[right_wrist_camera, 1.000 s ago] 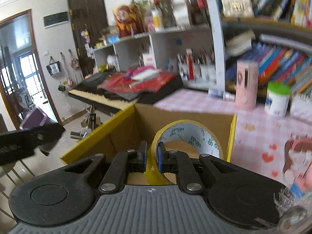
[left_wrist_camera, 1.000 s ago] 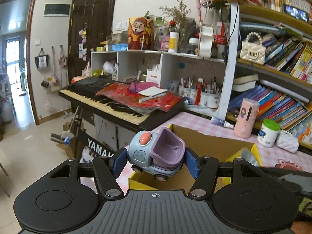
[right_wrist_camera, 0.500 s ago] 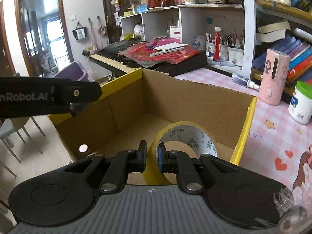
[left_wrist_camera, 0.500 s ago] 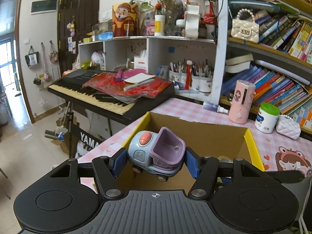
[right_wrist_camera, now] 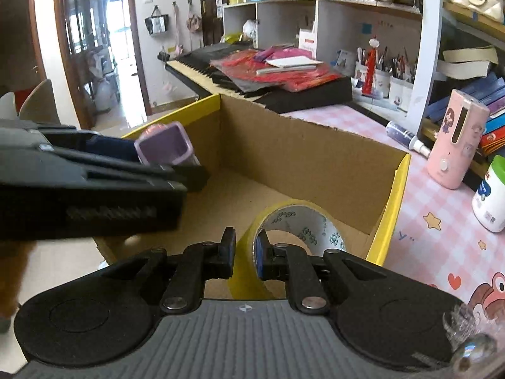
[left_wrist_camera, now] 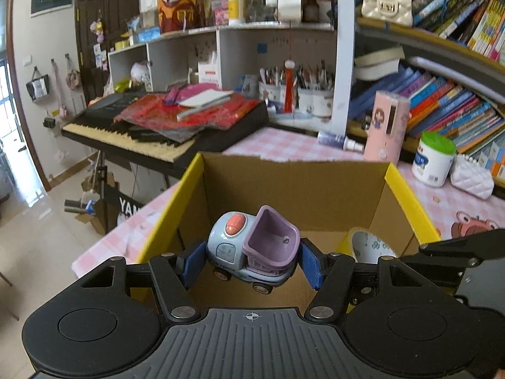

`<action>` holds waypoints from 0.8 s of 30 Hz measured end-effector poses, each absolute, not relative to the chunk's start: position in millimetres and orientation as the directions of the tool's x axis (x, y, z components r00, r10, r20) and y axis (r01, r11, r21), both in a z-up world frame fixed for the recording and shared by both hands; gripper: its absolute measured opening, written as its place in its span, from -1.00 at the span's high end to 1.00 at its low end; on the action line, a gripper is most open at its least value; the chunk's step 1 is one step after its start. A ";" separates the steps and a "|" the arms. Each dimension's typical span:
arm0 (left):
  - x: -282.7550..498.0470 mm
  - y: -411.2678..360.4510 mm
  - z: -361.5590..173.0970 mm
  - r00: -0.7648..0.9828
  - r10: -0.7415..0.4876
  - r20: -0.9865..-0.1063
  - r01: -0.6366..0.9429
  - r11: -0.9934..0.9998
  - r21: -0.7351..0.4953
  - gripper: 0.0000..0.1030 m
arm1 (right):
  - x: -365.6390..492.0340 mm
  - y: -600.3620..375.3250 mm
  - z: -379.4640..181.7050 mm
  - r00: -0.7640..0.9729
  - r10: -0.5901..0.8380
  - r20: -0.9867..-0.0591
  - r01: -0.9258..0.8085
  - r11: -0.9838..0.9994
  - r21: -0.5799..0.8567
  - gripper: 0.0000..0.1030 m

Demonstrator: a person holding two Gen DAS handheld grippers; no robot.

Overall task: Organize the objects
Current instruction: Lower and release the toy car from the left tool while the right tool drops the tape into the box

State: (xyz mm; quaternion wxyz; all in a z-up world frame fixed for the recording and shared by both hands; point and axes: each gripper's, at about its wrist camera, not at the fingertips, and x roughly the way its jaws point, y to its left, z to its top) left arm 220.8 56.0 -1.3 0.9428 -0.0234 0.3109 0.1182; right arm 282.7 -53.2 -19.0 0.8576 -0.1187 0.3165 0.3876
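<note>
left gripper (left_wrist_camera: 252,260) half open, clamped on toy truck (left_wrist_camera: 252,249) over cardboard box (left_wrist_camera: 293,186), right gripper (right_wrist_camera: 245,254) nearly closed, pinching yellow tape roll's (right_wrist_camera: 293,221) wall inside box

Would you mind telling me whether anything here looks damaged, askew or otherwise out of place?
The keyboard behind the cardboard box is piled with red packets and a notebook, an odd spot for them. The box's far rim looks roughly torn. Nothing appears spilled.
</note>
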 end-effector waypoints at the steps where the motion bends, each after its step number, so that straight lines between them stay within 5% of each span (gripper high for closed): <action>1: 222.3 55.4 -4.2 0.770 0.214 -0.601 -0.243 0.969 0.034 -0.22 | 283.7 -52.5 -19.0 0.491 0.590 -0.641 -0.743 0.667 0.045 0.75; 14: 220.7 55.9 -9.7 0.744 0.234 -0.626 -0.283 0.959 0.022 -0.26 | 285.4 -50.6 -19.0 0.474 0.589 -0.655 -0.751 0.659 0.050 0.62; 17: 214.2 52.1 -2.2 0.768 0.232 -0.597 -0.279 0.960 0.015 -0.40 | 280.7 -53.4 -14.4 0.505 0.588 -0.632 -0.747 0.664 0.022 0.25; 19: 209.7 50.2 4.7 0.783 0.237 -0.575 -0.281 0.960 0.012 -0.49 | 274.8 -56.6 -8.1 0.528 0.593 -0.608 -0.739 0.674 0.015 -0.25; 24: 194.0 49.7 23.6 0.820 0.236 -0.521 -0.288 0.957 -0.019 -0.50 | 257.0 -64.3 6.7 0.581 0.583 -0.568 -0.709 0.706 0.000 -0.26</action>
